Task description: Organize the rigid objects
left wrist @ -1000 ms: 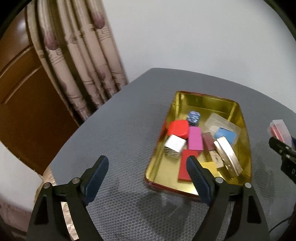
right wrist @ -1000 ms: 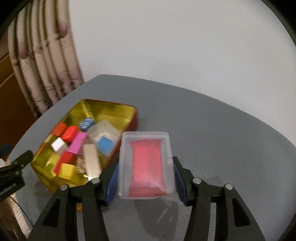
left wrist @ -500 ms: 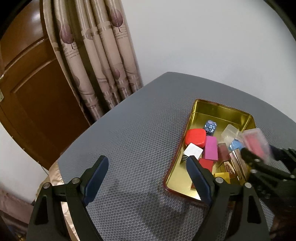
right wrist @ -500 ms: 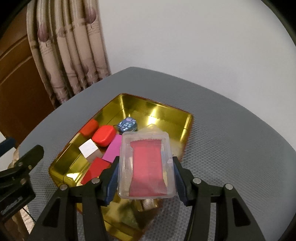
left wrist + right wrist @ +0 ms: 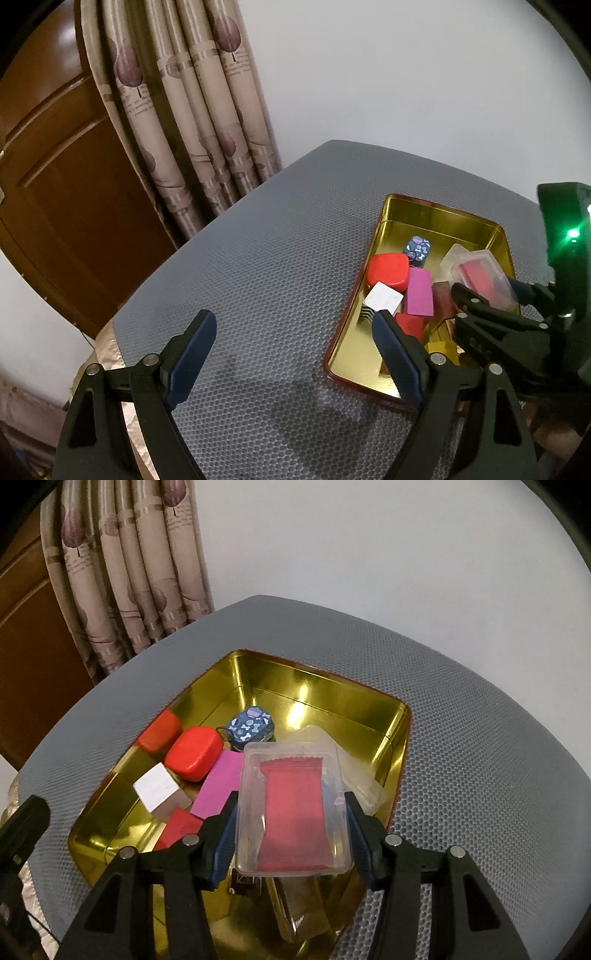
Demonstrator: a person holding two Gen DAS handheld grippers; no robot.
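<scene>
Right wrist: one gold tin point(image 5: 314, 686); two tools

You have a gold rectangular metal tin point(image 5: 391, 716) with a mirror-glossy inside, on a grey surface point(image 5: 480, 709) covered in matt honeycomb-textured mat. The clear rectangular plastic case point(image 5: 291, 805) is smooth and see-through, with a crinkled red foil-like sachet point(image 5: 291, 812) inside. The red rounded plastic box point(image 5: 194, 753) shines; the beige pleated cloth curtain point(image 5: 192, 110) looks soft beside the brown varnished wooden door point(image 5: 62, 177).
</scene>
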